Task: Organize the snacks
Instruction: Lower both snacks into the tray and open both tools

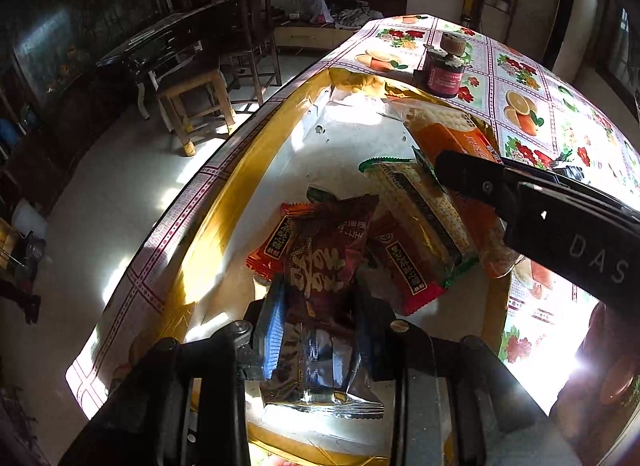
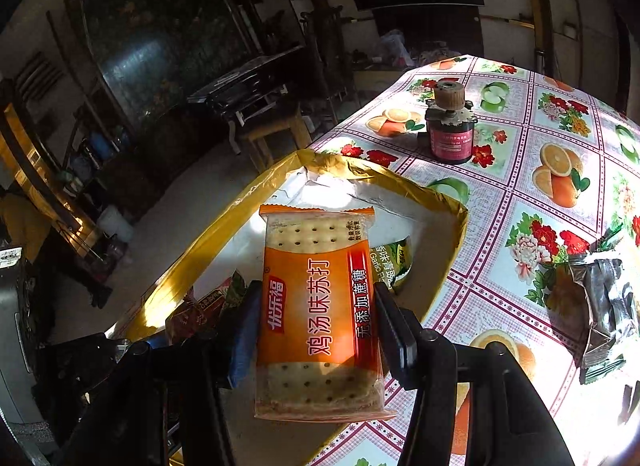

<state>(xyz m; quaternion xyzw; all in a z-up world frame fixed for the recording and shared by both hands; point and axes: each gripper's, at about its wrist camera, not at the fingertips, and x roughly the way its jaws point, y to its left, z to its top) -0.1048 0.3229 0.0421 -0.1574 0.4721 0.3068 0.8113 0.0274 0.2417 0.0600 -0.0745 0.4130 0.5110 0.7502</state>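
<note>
**Both grippers loaded above gold tray**

Left gripper (image 1: 316, 330) clamps a dark red snack packet (image 1: 320, 266); right gripper (image 2: 316, 330) clamps an orange cracker packet (image 2: 318, 306). Both hang over the gold tray (image 2: 452, 205), which holds more packets. A small jar (image 2: 448, 133) and silver wrapper (image 2: 604, 306) sit on the floral tablecloth (image 2: 520, 185) nearby.

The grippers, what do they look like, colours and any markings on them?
Both are black, boxy plastic tools with visible screws. The left gripper and the right gripper each have flat fingers with blue ribbed pads on the inner faces. Seen from the left wrist camera, the right one carries pale letters, DAS, on its side. No cables or sleeves show.
</note>
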